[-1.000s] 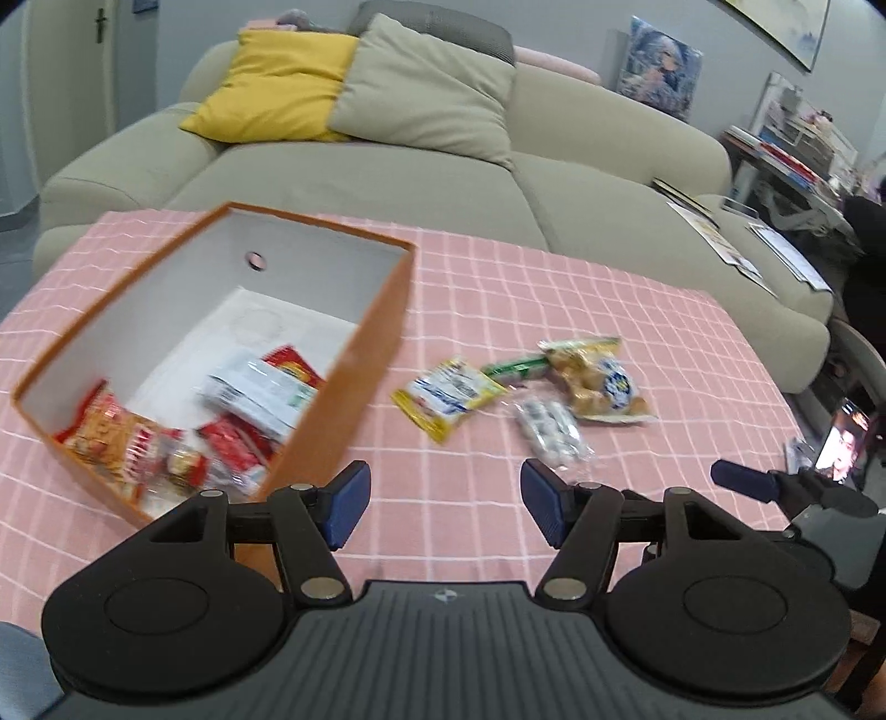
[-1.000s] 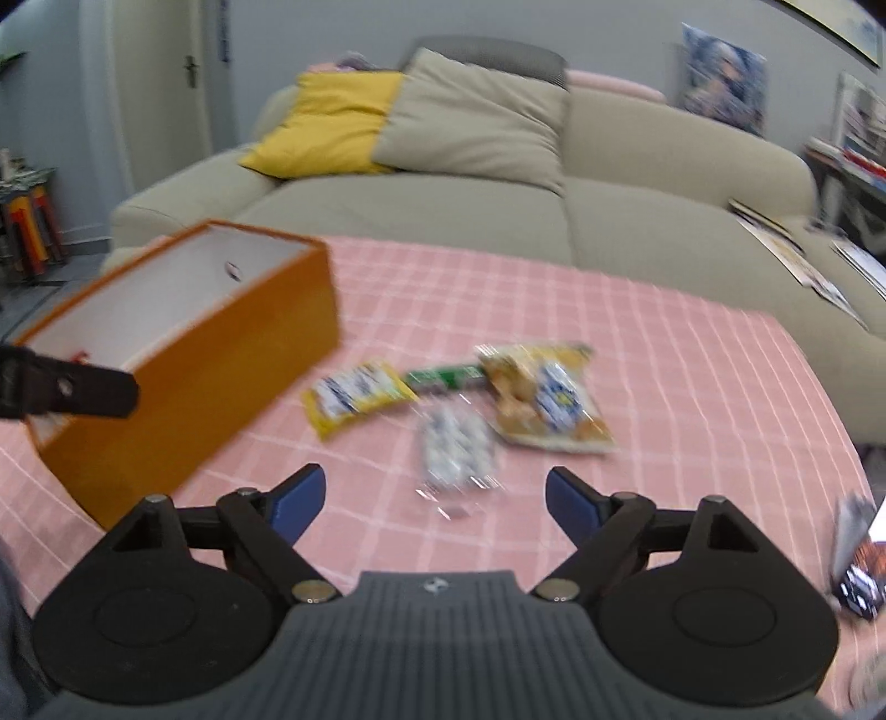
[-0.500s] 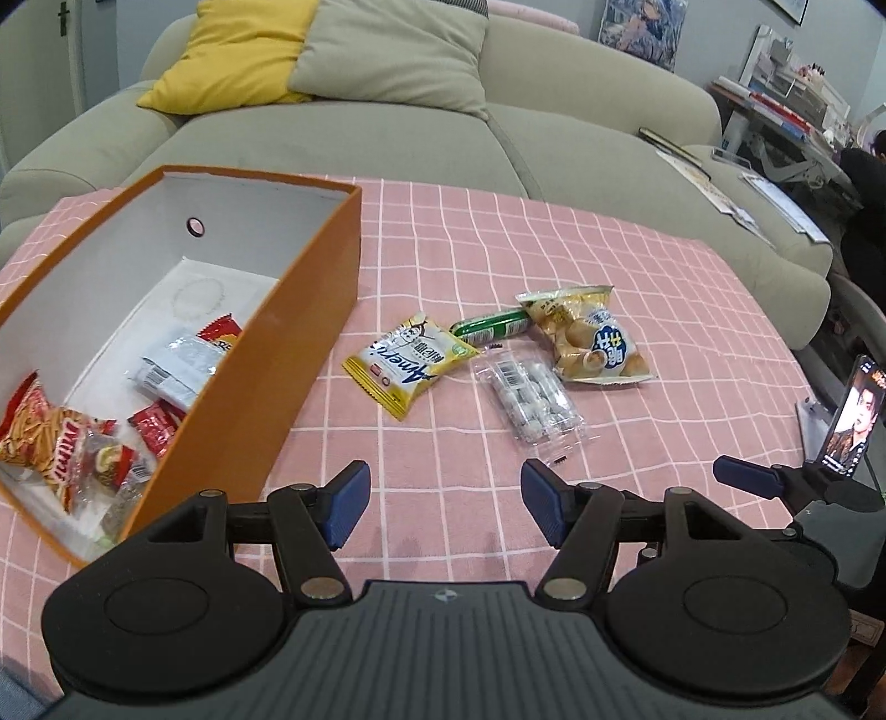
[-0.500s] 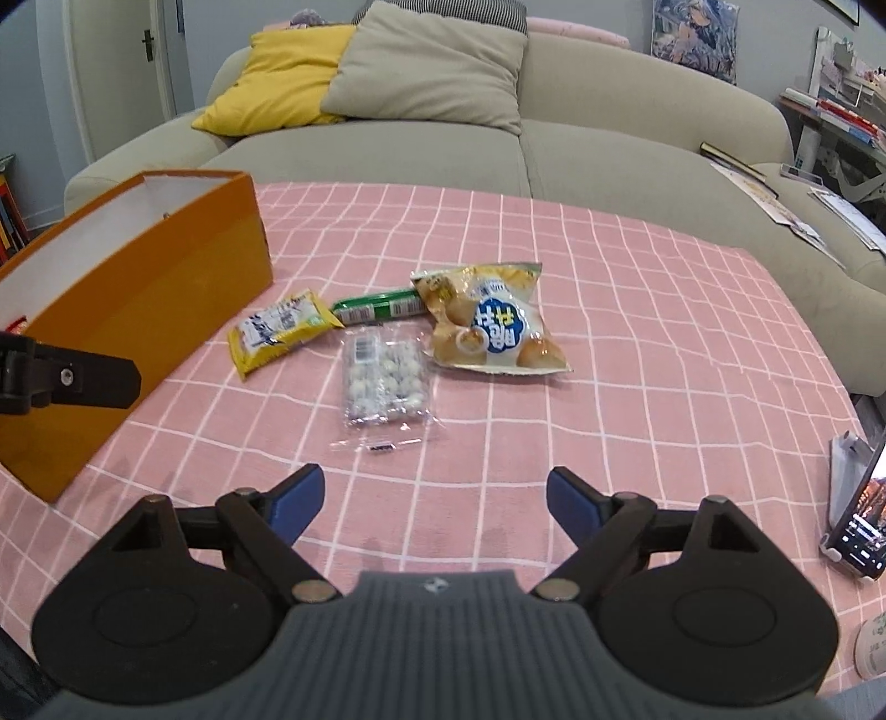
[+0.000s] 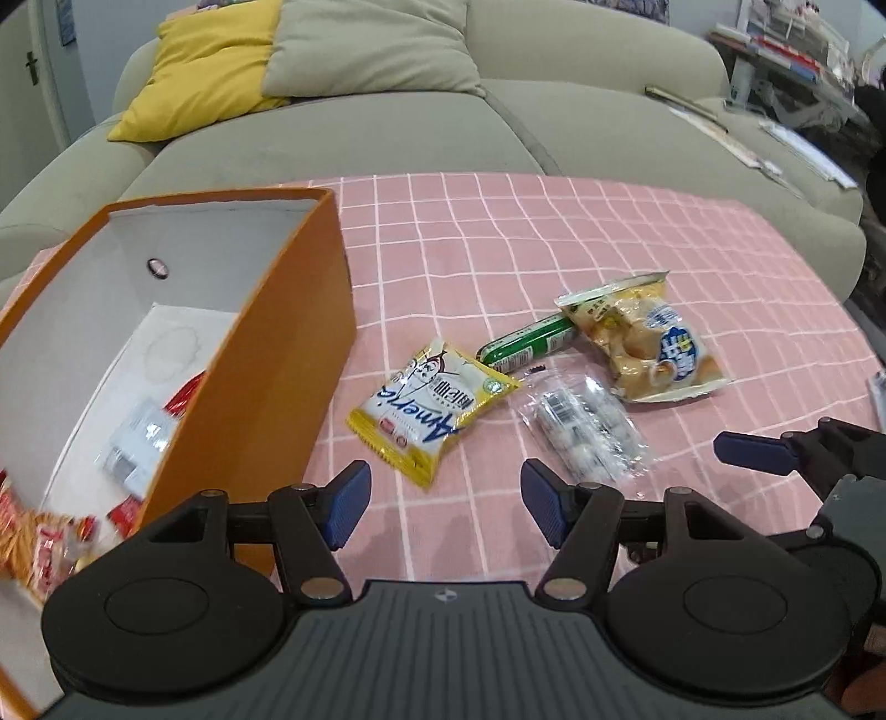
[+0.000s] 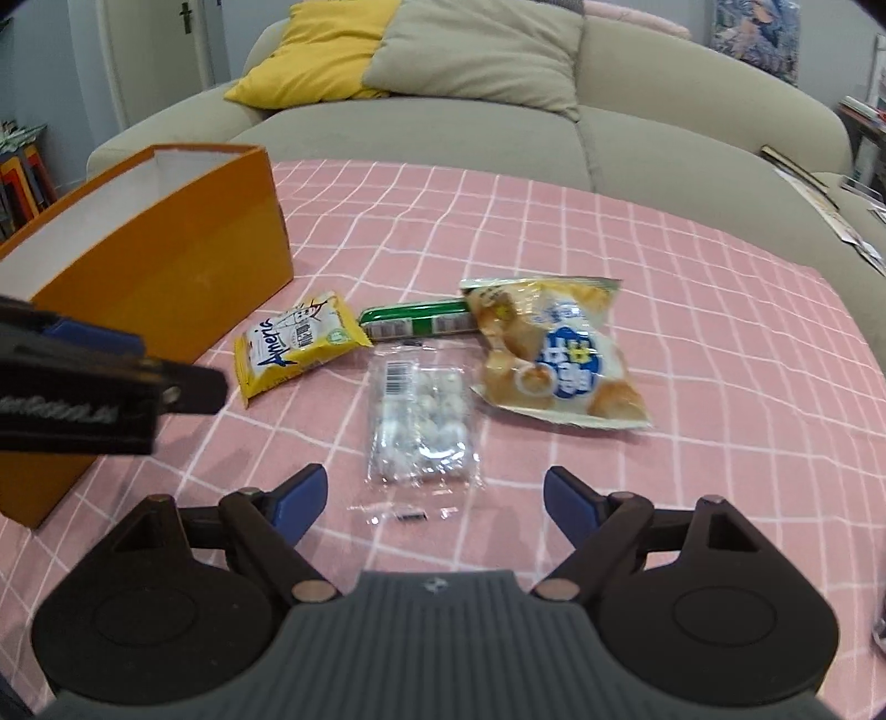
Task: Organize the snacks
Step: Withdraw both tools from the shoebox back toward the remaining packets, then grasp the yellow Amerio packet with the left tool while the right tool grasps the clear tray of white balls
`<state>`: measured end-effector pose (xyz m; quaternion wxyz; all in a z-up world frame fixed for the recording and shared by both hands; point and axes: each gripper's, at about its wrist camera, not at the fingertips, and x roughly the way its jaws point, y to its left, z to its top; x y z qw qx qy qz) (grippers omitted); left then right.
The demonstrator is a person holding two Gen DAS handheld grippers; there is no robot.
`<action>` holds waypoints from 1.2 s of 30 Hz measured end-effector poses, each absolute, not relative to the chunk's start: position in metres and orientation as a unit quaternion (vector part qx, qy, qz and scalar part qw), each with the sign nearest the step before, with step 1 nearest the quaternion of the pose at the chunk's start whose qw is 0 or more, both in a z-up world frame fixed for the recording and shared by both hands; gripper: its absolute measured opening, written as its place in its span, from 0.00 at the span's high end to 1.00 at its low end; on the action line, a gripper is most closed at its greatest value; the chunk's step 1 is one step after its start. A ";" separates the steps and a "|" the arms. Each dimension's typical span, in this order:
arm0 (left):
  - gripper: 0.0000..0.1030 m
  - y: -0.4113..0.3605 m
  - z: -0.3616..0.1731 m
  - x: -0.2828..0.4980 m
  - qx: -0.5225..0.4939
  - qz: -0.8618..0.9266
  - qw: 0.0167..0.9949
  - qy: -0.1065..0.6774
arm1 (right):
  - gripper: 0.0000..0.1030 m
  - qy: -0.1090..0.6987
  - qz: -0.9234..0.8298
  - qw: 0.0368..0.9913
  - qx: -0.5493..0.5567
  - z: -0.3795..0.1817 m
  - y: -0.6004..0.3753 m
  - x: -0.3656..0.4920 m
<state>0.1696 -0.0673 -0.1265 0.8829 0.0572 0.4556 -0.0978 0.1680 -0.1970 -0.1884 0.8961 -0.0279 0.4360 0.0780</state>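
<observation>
Four snacks lie on the pink checked cloth: a yellow packet [image 5: 432, 404] [image 6: 293, 346], a green stick [image 5: 526, 343] [image 6: 418, 321], a clear pack of white candies [image 5: 581, 426] [image 6: 421, 426] and a bread bag [image 5: 648, 343] [image 6: 554, 354]. An orange box [image 5: 277, 343] [image 6: 166, 277] on the left holds several red and white packets [image 5: 138, 443]. My left gripper [image 5: 446, 493] hovers open just short of the yellow packet. My right gripper [image 6: 434, 495] hangs over the near end of the clear pack, its jaws closing with nothing pressed between them.
A beige sofa [image 5: 387, 138] with yellow and grey cushions runs behind the table. A phone [image 6: 880, 626] lies at the table's right edge. Papers and shelves [image 5: 775, 50] are at the far right. Each gripper's blue fingers [image 5: 758, 451] [image 6: 94, 338] show in the other's view.
Both grippers have come forward and down towards the loose snacks, which look larger and closer. The box has slid further left in both views. The snacks themselves have not moved.
</observation>
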 end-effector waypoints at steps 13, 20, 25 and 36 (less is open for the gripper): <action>0.52 -0.071 -0.168 0.215 0.075 -0.069 0.860 0.500 | 0.23 0.468 0.081 0.880 -0.025 -0.210 -0.194 0.200; 0.87 -0.074 -0.174 0.219 0.084 -0.071 0.859 0.501 | 0.40 0.471 0.085 0.877 -0.042 -0.216 -0.186 0.200; 0.96 -0.077 -0.173 0.215 0.095 -0.064 0.858 0.500 | 0.45 0.467 0.085 0.879 -0.047 -0.216 -0.187 0.196; 0.97 -0.071 -0.162 0.155 0.058 -0.059 0.828 0.554 | 0.45 0.473 0.049 0.879 -0.044 -0.209 -0.201 0.144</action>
